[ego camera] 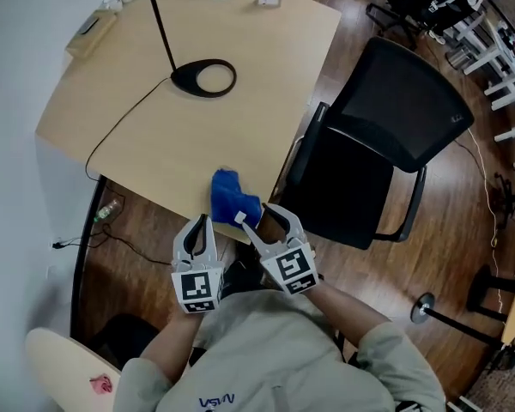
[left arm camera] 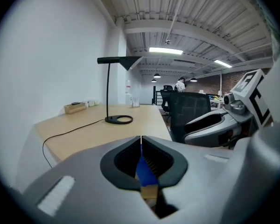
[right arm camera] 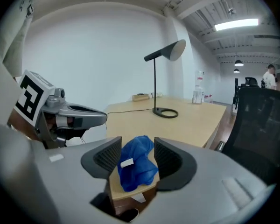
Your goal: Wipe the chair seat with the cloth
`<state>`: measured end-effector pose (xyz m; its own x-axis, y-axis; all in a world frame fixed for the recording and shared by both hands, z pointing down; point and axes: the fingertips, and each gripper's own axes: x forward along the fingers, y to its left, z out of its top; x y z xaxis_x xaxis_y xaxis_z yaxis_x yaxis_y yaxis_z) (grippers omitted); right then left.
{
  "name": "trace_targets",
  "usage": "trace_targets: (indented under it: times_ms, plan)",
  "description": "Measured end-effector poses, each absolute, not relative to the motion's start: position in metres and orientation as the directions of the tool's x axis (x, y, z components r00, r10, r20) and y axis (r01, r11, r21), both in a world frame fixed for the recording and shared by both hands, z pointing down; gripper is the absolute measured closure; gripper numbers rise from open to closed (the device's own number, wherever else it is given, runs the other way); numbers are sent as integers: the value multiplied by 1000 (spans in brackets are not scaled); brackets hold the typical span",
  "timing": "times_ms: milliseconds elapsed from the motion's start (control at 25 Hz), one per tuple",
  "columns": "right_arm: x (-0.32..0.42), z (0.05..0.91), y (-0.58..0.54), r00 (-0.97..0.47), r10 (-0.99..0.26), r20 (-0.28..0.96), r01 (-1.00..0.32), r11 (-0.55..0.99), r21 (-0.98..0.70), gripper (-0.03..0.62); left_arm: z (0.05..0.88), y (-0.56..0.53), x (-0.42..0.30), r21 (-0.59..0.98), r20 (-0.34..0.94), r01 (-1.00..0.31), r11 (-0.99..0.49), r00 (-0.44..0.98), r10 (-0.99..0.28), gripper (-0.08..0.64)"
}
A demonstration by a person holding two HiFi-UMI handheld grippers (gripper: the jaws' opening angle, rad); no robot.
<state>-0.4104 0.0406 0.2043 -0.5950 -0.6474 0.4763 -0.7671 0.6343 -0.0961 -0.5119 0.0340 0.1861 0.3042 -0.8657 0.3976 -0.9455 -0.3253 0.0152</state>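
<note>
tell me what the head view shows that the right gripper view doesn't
Only the head view: the seat of the black chair seen from above, the person's grey sleeves, and the right gripper from outside, beside the left gripper.
Only the right gripper view: its own jaws standing apart with the blue cloth between them, and the ceiling lights.
Both: the cloth lying at the near edge of the desk, the desk lamp, the chair and the left gripper.
</note>
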Motion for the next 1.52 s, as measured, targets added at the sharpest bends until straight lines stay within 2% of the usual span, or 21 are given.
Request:
trace_targets:
  times_ms: [80,200,520,640,800,960,1240,1520]
  plan:
    - [-426,221,34,-593,-619,515,-762,638,-112,352,199,32,-523,28,430,-950,-311,292,-854,557]
    - [-445,251,21,-575,-585,572,-760,641,-108,332,218,25,-539,38,464,-953,-300,283,-840,557]
    - [-451,310,12,-495,-541,679,-775,629,-64,332,234,11,-541,66,472,-952,-298,293,-832,555]
    - [-452,318,15,-487,-532,693,-775,629,-61,368,236,5,-541,68,470,-952,-298,294,-832,556]
    - [-455,317,17,-499,-519,694,-767,638,-74,447,238,0,-540,74,473,-951,-302,300,-829,555]
    - [-452,304,14,-521,-514,681,-760,642,-98,473,235,-6,-525,83,467,-939,-334,333,-819,556]
    - [-389,263,-9,-472,-628,619,-832,549,-77,482,214,-18,-463,82,419,-895,-439,431,-799,555]
    - [-259,235,-27,-360,-740,568,-911,411,-41,486,198,-21,-353,63,397,-833,-550,527,-752,555]
